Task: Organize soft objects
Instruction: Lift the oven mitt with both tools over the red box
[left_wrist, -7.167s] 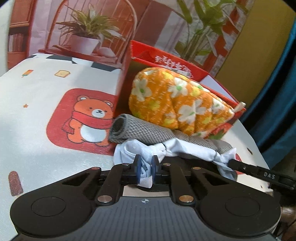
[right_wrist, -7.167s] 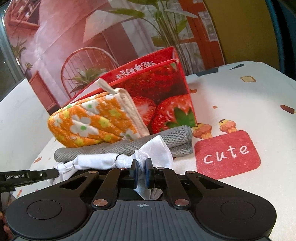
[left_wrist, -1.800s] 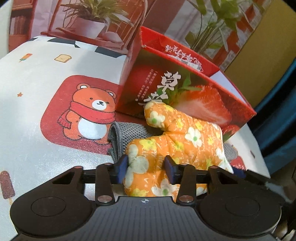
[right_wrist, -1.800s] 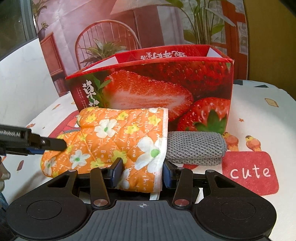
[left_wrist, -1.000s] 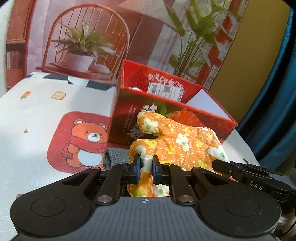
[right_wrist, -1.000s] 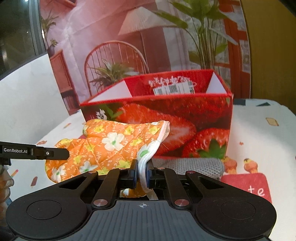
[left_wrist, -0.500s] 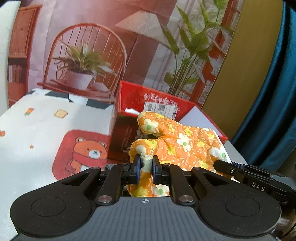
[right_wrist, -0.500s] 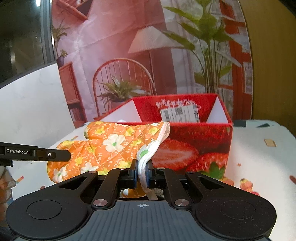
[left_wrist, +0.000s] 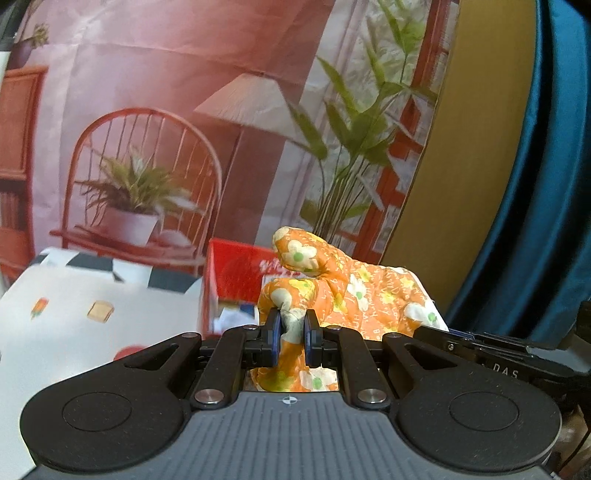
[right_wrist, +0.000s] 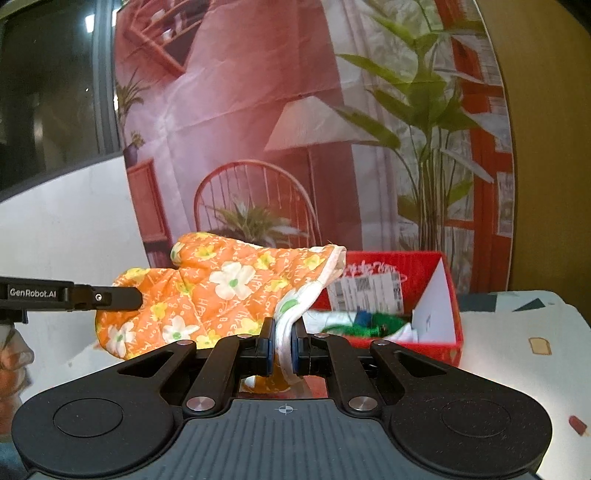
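Note:
An orange oven mitt (left_wrist: 354, 291) with white and yellow flowers hangs in the air between both grippers. My left gripper (left_wrist: 292, 332) is shut on the mitt's rounded end, near the thumb. In the right wrist view my right gripper (right_wrist: 283, 347) is shut on the white-trimmed cuff of the oven mitt (right_wrist: 207, 295). Behind and below the mitt stands the red strawberry box (right_wrist: 447, 295), open at the top, with white and green cloth inside. The same red box (left_wrist: 229, 273) shows behind the mitt in the left wrist view. The other gripper's black finger (right_wrist: 74, 295) reaches in from the left.
The table wears a white cloth (left_wrist: 74, 325) printed with small cartoon pictures. A backdrop poster (left_wrist: 184, 129) of a chair, lamp and plants stands behind the box. A blue curtain (left_wrist: 535, 184) hangs at the right. Part of a hand (right_wrist: 13, 358) shows at the left edge.
Both grippers have risen with the oven mitt stretched between them; it now hangs above the level of the box's rim. The box and table have dropped lower in both views.

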